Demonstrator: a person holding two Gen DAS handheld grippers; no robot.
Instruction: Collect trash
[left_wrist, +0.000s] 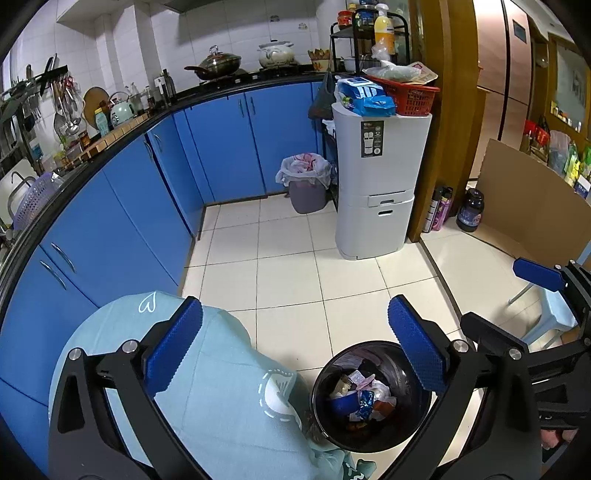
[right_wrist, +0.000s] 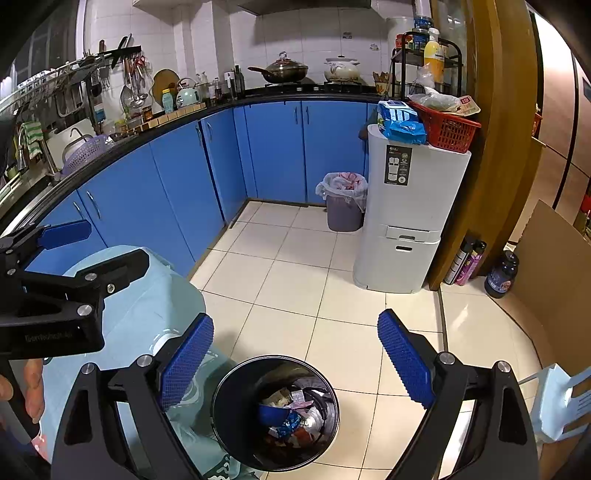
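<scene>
A round black waste bin (left_wrist: 373, 350) stands on the tiled floor beside a table draped in a light blue cloth (left_wrist: 210, 391). Inside it lies trash (left_wrist: 364, 400): a blue cup, a blue foil wrapper and paper scraps. My left gripper (left_wrist: 295, 347) hangs above the bin and the table edge, jaws wide open and empty. My right gripper (right_wrist: 295, 360) is also open and empty, directly over the bin (right_wrist: 258, 373) and its trash (right_wrist: 291, 410). Each gripper shows in the other's view: the right gripper (left_wrist: 517, 299) at the right edge, the left gripper (right_wrist: 92, 247) at the left edge.
Blue kitchen cabinets (left_wrist: 122, 221) curve along the left and back. A grey bin with a white liner (left_wrist: 306, 184) and a tall white unit (left_wrist: 380, 184) stand at the back. Bottles (right_wrist: 465, 262), cardboard (right_wrist: 554, 258) and a pale blue stool (right_wrist: 561, 402) are on the right.
</scene>
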